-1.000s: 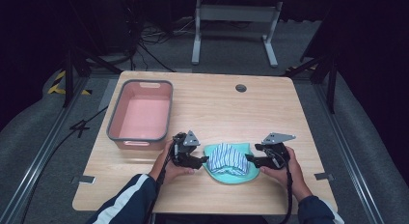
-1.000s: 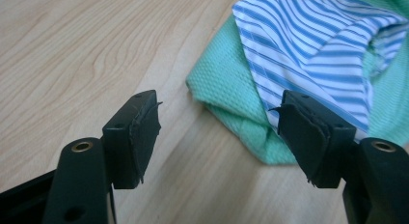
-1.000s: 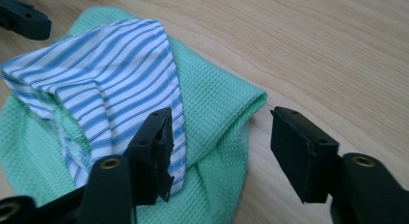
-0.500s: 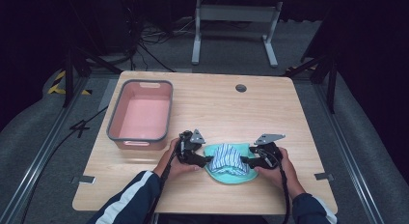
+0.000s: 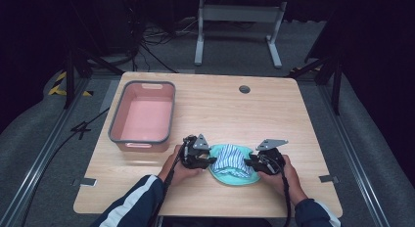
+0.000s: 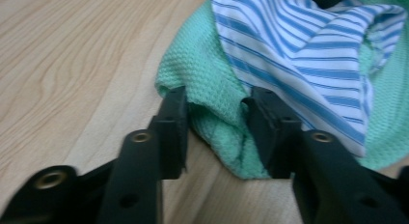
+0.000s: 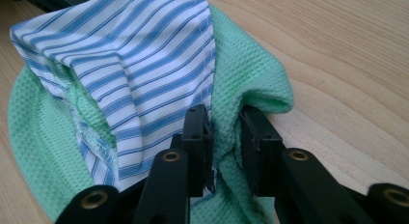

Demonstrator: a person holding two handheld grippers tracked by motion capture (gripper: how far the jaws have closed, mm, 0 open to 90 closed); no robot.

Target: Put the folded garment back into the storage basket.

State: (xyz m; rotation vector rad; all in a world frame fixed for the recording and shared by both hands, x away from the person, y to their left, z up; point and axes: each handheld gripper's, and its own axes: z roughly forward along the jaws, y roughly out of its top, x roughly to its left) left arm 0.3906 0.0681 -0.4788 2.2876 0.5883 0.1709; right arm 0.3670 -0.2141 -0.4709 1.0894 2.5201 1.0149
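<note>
A blue-and-white striped cloth (image 5: pixel 230 157) lies bunched on a green waffle-weave cloth (image 5: pixel 234 179) near the table's front edge. My left gripper (image 5: pixel 211 161) is at the pile's left side. Its jaws have just been closing and now pinch a fold of the green cloth (image 6: pixel 202 74) at its edge (image 6: pixel 217 113), beside the striped cloth (image 6: pixel 299 50). My right gripper (image 5: pixel 248 163) is at the pile's right side. It has also just been closing, and it is shut (image 7: pixel 224 132) on a raised fold of the green cloth (image 7: pixel 251 74), with the striped cloth (image 7: pixel 144 55) against its left jaw.
A pink bin with a grey rim (image 5: pixel 115 120) stands on the left of the wooden table (image 5: pixel 220 104), about a hand's width from my left gripper. A round cable hole (image 5: pixel 244 89) is at the back. Beyond the table is dark floor with a metal stand (image 5: pixel 235 21).
Both grippers have moved inward to the pile's two sides, and their jaws have closed on the green cloth's edges. The striped cloth looks a little more bunched.
</note>
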